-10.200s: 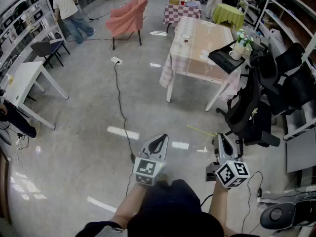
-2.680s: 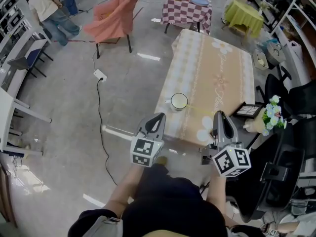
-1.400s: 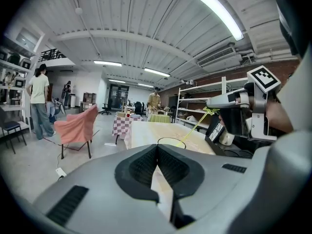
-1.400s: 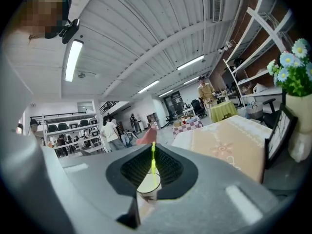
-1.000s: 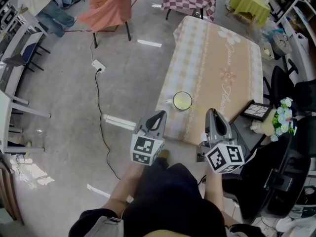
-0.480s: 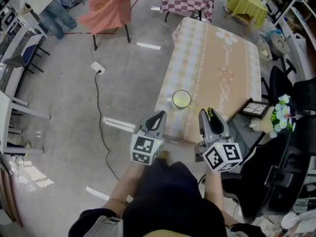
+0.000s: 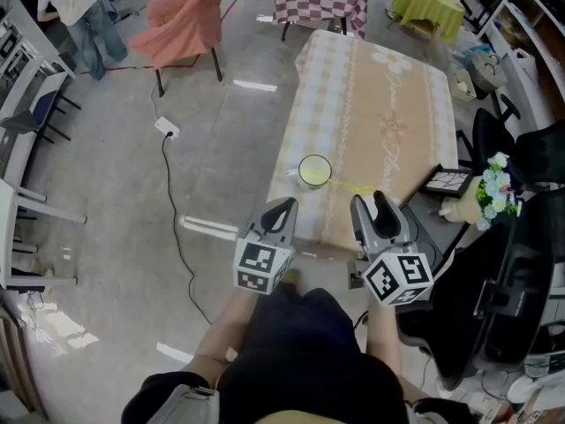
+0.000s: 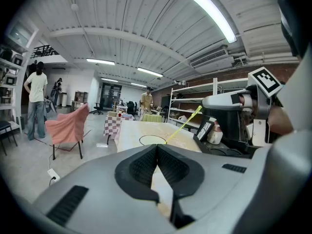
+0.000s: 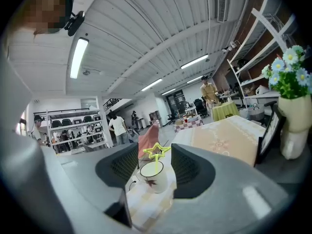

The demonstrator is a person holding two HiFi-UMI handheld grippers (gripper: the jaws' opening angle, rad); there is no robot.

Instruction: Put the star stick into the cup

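Pose: right gripper [image 7: 371, 208] and left gripper [image 7: 284, 208] side by side, near level, just short of cup [image 7: 314, 170].
Left jaws together, empty. Right jaws wide, just been opening, clear of star stick [image 9: 156, 151], which stands in the cup, leaning toward right gripper.

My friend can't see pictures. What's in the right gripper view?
A yellow star stick stands in a white cup on the table, seen between the right gripper's open jaws, which have just been opening. A vase of flowers stands at the right.
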